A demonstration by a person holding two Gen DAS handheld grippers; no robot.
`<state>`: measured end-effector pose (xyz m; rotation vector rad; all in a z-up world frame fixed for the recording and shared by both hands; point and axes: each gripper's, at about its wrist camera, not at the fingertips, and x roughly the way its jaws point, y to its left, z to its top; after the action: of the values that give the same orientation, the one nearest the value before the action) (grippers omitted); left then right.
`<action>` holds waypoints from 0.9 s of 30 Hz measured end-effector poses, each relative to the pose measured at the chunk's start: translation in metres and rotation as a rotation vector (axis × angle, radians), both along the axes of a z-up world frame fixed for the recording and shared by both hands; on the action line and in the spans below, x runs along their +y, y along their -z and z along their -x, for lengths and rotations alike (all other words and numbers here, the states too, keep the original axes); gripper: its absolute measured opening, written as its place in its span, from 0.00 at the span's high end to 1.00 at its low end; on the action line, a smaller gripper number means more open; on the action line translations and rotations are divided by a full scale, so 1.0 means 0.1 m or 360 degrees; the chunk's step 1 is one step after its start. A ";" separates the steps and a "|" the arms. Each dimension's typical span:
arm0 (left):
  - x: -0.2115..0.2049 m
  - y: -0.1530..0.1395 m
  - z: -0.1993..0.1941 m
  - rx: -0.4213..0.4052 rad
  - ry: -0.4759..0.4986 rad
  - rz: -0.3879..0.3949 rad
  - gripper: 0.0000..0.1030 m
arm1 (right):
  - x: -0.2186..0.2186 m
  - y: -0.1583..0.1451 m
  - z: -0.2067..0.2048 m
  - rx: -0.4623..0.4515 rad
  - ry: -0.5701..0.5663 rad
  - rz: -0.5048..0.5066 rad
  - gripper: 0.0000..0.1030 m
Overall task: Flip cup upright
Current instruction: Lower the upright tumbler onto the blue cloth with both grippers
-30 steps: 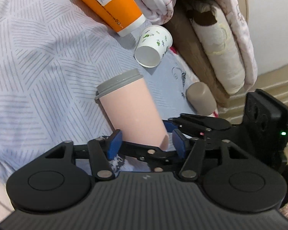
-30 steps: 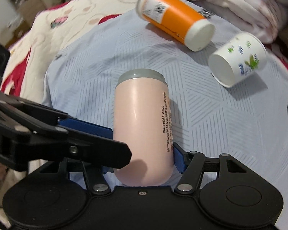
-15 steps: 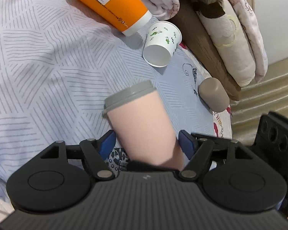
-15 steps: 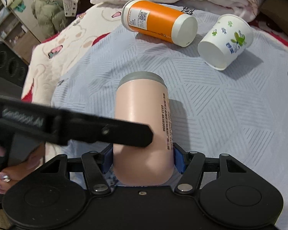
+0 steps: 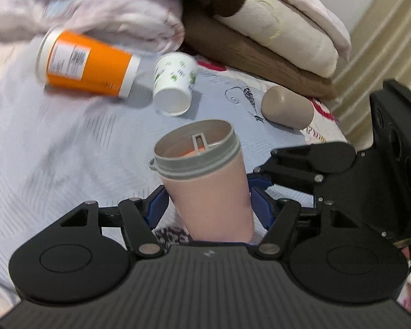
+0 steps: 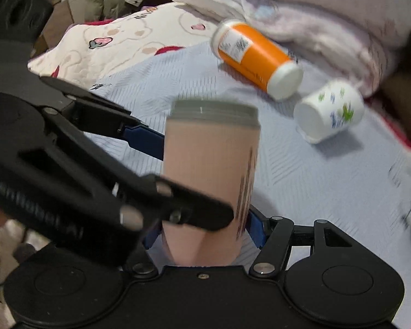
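A pink cup (image 5: 208, 189) with a grey rim is held between both grippers above the bed, tilted close to upright with its open mouth up. My left gripper (image 5: 208, 205) is shut on its lower body. My right gripper (image 6: 202, 230) is also shut on it (image 6: 208, 170), low on the body. The right gripper shows in the left wrist view (image 5: 315, 175) at the cup's right. The left gripper shows in the right wrist view (image 6: 96, 164) at the cup's left, partly covering it.
An orange cup (image 5: 87, 65) and a small white paper cup (image 5: 175, 82) lie on their sides on the grey-blue bedspread (image 5: 54, 150). A beige cup (image 5: 287, 107) lies at the right edge. Folded quilts and pillows (image 5: 260, 27) are piled behind. The bed edge is at the right.
The pink cup has swung from lying flat toward upright; its open mouth now faces up. Both grippers rose and rotated with it, still closed on its body.
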<state>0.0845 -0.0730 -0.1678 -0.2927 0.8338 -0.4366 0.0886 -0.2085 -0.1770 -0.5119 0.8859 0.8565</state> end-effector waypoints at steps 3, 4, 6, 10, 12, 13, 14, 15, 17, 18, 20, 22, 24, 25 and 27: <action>-0.02 -0.13 -0.06 -0.0085 0.0082 -0.0097 0.40 | -0.03 -0.05 -0.01 -0.0112 -0.0045 0.0004 0.33; -0.02 -0.18 -0.09 -0.0103 0.0104 -0.0121 0.41 | -0.04 -0.07 -0.03 -0.0135 -0.0035 -0.0017 0.34; -0.03 -0.25 -0.16 -0.0135 0.0142 -0.0164 0.42 | -0.05 -0.09 -0.08 -0.0189 -0.0018 -0.0066 0.34; -0.09 -0.35 -0.29 -0.0213 0.0212 -0.0261 0.42 | -0.09 -0.05 -0.16 -0.0355 0.0028 -0.0161 0.34; -0.13 -0.35 -0.34 -0.0245 0.0211 -0.0320 0.42 | -0.08 0.02 -0.18 -0.0467 0.0051 -0.0204 0.34; -0.16 -0.33 -0.36 -0.0269 0.0208 -0.0351 0.42 | -0.07 0.06 -0.21 -0.0510 0.0064 -0.0222 0.34; -0.18 -0.32 -0.36 -0.0293 0.0203 -0.0376 0.42 | -0.05 0.10 -0.23 -0.0548 0.0080 -0.0242 0.34; -0.20 -0.31 -0.36 -0.0309 0.0196 -0.0390 0.42 | -0.04 0.13 -0.24 -0.0581 0.0093 -0.0255 0.34; -0.22 -0.29 -0.38 -0.0334 0.0188 -0.0402 0.42 | -0.03 0.17 -0.29 -0.0609 0.0124 -0.0287 0.34; -0.22 -0.27 -0.38 -0.0345 0.0187 -0.0397 0.42 | -0.04 0.18 -0.31 -0.0609 0.0142 -0.0307 0.34; -0.21 -0.23 -0.41 -0.0348 0.0176 -0.0352 0.42 | -0.06 0.20 -0.34 -0.0621 0.0173 -0.0323 0.34; -0.18 -0.19 -0.43 -0.0302 0.0152 -0.0293 0.42 | -0.08 0.20 -0.38 -0.0606 0.0197 -0.0329 0.35; -0.18 -0.15 -0.42 -0.0286 0.0144 -0.0269 0.42 | -0.10 0.22 -0.40 -0.0562 0.0196 -0.0331 0.35; -0.19 -0.14 -0.40 -0.0301 0.0145 -0.0271 0.42 | -0.10 0.24 -0.39 -0.0556 0.0194 -0.0324 0.35; -0.22 -0.13 -0.38 -0.0318 0.0149 -0.0290 0.42 | -0.10 0.25 -0.36 -0.0572 0.0189 -0.0310 0.35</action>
<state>0.1222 -0.0948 -0.1546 -0.0399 0.6875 -0.4654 0.1248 -0.2182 -0.2022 -0.4211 0.4927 0.7054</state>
